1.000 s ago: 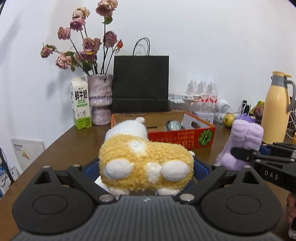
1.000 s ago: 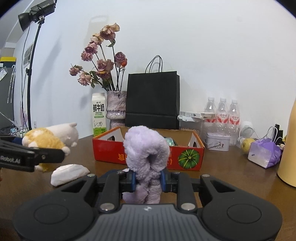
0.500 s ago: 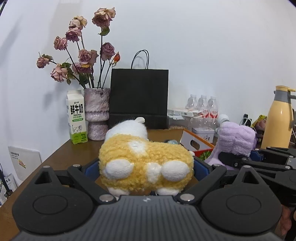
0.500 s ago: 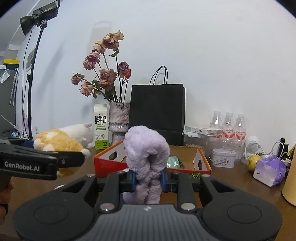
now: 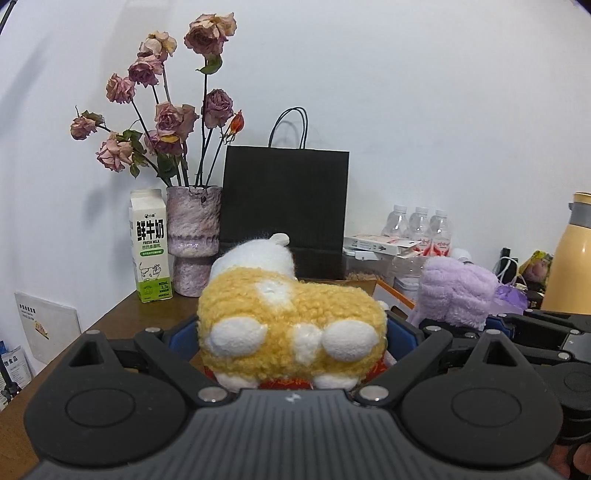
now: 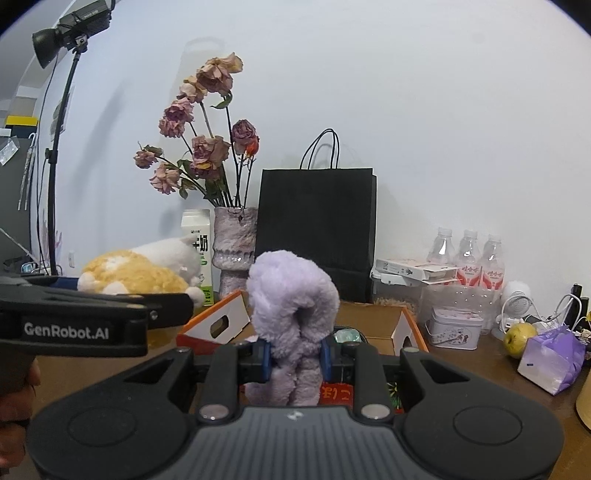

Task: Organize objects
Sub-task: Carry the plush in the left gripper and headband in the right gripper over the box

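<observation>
I hold both toys above the orange box (image 6: 402, 325) at the bench's back edge: left tool (image 5: 291, 343) clamps the yellow plush (image 5: 291, 332), right tool (image 6: 293, 356) pinches the purple plush (image 6: 291, 295). Neither is boxed yet.

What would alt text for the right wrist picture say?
The right gripper pinches a fluffy purple plush toy above an open orange cardboard box on a wooden table. At left, the left gripper holds a yellow-and-white plush toy.

White wall (image 6: 406, 92); brown wooden table (image 5: 122, 317); studio light (image 6: 70, 29) on stand.
</observation>
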The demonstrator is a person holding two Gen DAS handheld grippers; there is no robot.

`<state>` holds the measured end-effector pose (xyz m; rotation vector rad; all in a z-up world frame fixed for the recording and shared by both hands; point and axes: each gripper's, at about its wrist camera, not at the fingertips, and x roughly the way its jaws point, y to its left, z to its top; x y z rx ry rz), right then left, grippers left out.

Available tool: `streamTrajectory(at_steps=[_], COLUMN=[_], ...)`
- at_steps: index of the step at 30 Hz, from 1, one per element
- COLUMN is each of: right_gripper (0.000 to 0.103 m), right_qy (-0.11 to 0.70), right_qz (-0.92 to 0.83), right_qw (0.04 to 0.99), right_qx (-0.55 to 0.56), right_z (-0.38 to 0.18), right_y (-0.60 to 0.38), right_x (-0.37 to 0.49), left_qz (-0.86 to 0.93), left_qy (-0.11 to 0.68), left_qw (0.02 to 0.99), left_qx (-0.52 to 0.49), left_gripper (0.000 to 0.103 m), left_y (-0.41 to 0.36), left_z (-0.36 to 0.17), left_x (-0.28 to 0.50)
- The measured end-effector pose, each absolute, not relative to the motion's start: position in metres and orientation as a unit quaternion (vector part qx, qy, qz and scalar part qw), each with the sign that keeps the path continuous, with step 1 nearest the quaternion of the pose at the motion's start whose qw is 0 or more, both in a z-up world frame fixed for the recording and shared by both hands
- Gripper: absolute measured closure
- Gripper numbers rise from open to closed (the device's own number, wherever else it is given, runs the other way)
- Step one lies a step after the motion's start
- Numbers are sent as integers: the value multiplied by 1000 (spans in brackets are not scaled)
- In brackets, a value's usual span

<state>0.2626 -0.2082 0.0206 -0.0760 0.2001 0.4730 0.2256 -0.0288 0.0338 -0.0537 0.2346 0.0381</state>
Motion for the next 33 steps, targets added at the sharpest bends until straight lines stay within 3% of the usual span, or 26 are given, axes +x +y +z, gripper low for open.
streamTrajectory(at_steps=[33], right_gripper=[80], right_qy=[109], right_qz=[222], right_qw=[969], right_qx=[-24], right_z=[16], right_y=[-203], right_x=[367], left_qz=[17], left_qy=[122], left_qw=[991], left_qx=[-43], left_gripper=[5], left_y=[-26], left_z=[34], left_x=[327])
